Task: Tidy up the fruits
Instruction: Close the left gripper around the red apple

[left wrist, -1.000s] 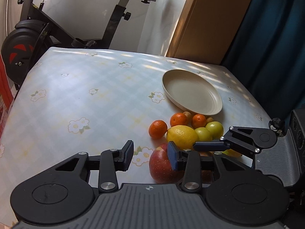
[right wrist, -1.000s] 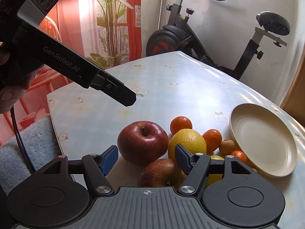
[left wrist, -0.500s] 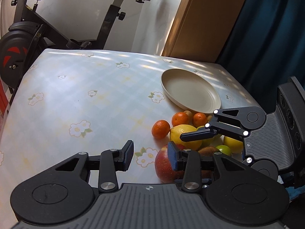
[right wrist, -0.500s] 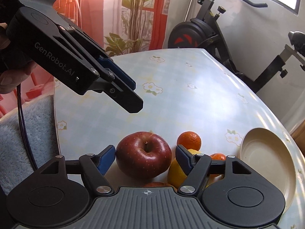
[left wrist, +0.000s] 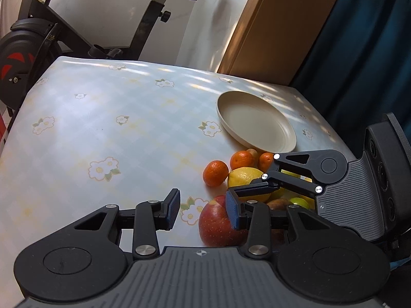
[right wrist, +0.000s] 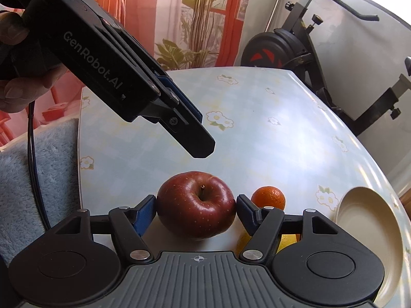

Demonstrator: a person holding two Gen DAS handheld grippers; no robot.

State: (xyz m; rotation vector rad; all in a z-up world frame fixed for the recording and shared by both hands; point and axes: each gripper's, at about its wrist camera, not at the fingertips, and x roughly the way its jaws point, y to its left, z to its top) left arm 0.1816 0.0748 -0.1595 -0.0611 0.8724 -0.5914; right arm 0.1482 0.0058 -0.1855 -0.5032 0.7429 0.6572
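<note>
Right gripper (right wrist: 196, 211): jaws spread, one blue pad on either side of the red apple (right wrist: 196, 205). The pads sit just beside the apple's flanks; contact cannot be told from the right wrist view, since the gaps are too thin to judge. Apple stands upright on the table, stem dimple up.

Left gripper (left wrist: 201, 206): jaws spread wide, nothing between them. It hangs over the table's near edge. Its right pad overlaps the same red apple (left wrist: 221, 224) in the left wrist view, which lies low and right of the gap, not inside it. In the right wrist view the left gripper (right wrist: 197, 143) appears as a black body tilted down from upper left, tip above and left of the apple, apart from it.

Rest of the fruit, left wrist view: a mandarin (left wrist: 215, 173) just beyond the apple, a lemon (left wrist: 248, 179) beside it and partly under the right gripper's (left wrist: 250, 192) finger, two further mandarins behind touching one another, and green-yellow fruit mostly hidden by the right gripper's linkage. All in one tight cluster.

Plate (left wrist: 257, 123): beige, shallow, nothing on it, beyond the cluster and just apart from the far mandarins.

Surface: table (left wrist: 115, 133) under a pale blue-and-yellow checked cloth with white flower prints, streaked with sunlight.

Room: exercise bike (left wrist: 30, 48) behind the far edge, a wooden panel and dark teal curtain to the right, a potted plant (right wrist: 197, 25) against orange-red drapes on the opposite side.
</note>
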